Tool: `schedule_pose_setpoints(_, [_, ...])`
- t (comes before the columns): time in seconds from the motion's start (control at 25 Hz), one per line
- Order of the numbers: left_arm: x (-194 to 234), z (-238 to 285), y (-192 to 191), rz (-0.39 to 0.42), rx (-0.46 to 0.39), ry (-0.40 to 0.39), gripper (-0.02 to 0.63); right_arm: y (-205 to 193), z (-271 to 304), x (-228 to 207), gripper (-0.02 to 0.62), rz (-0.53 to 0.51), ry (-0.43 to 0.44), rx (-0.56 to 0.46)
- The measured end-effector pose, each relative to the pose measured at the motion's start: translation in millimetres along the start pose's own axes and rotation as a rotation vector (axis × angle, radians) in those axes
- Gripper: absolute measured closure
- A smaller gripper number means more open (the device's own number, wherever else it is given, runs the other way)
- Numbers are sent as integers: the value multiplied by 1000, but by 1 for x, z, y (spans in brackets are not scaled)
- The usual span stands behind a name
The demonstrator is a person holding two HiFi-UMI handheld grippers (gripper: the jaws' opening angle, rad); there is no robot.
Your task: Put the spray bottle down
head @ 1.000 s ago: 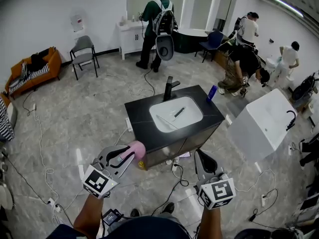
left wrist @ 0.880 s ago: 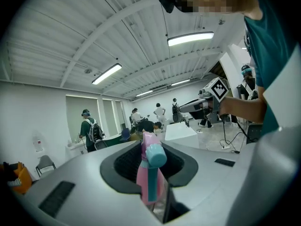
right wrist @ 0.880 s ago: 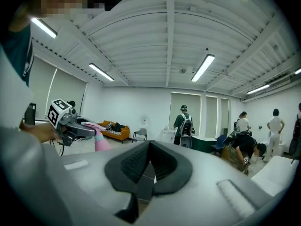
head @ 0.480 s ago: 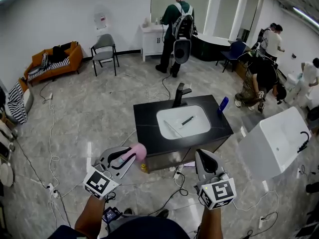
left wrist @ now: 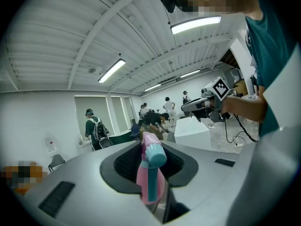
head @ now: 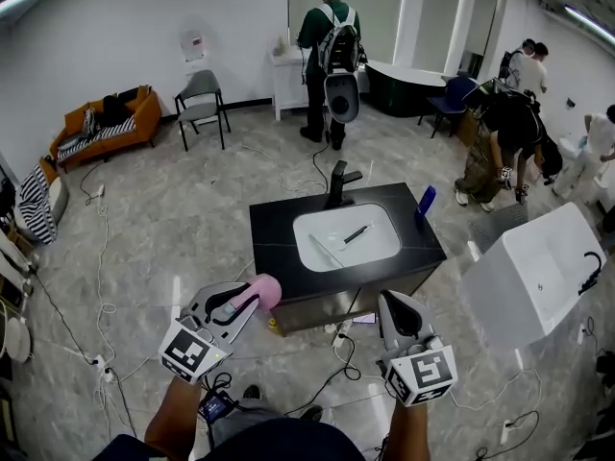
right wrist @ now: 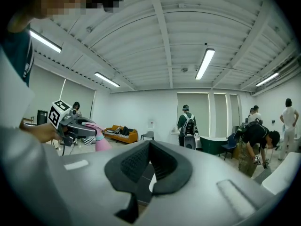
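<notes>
A pink spray bottle (head: 262, 291) with a light blue trigger is clamped in my left gripper (head: 240, 303), held in the air short of the black sink counter (head: 274, 257). In the left gripper view the bottle (left wrist: 149, 180) fills the gap between the jaws, its head pointing away from the camera. My right gripper (head: 394, 305) hovers at the same height to the right, jaws together and empty. Its own view shows the pads (right wrist: 136, 161) meeting at the tip, with the left gripper and the pink bottle (right wrist: 102, 143) off to the side.
The counter holds a white basin (head: 325, 227), a black tap (head: 337, 182) and a blue bottle (head: 424, 202). A white vanity (head: 533, 272) stands at the right. Cables run over the grey floor (head: 144, 248). Several people work at the far wall and the right.
Both hands and the head camera have drifted across the room, so the counter and the background have slid in view. The bottle stays gripped in the left jaws; the right jaws stay shut.
</notes>
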State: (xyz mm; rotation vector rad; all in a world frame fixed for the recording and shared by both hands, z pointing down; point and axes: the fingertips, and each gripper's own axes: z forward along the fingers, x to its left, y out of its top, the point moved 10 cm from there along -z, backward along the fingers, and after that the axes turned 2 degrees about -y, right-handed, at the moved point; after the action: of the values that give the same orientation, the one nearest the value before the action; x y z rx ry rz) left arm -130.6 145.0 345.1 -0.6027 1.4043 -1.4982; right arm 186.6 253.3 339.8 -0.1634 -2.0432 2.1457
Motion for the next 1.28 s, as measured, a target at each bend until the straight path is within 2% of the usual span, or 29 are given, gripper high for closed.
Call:
schedule_pose_setpoints(0.36, [30,57,-6,-5,-16,-78,515,-13,25,-26,586,18,-68,32])
schedule_pose_setpoints(0.76, [112,124,-10,18,-79,-219,515,3,93,-33,586,1,-191,52])
schedule_pose_setpoints(1.28, [197,174,-24,15,-124,-316,517,12,163,-24,586,-17,-293,89])
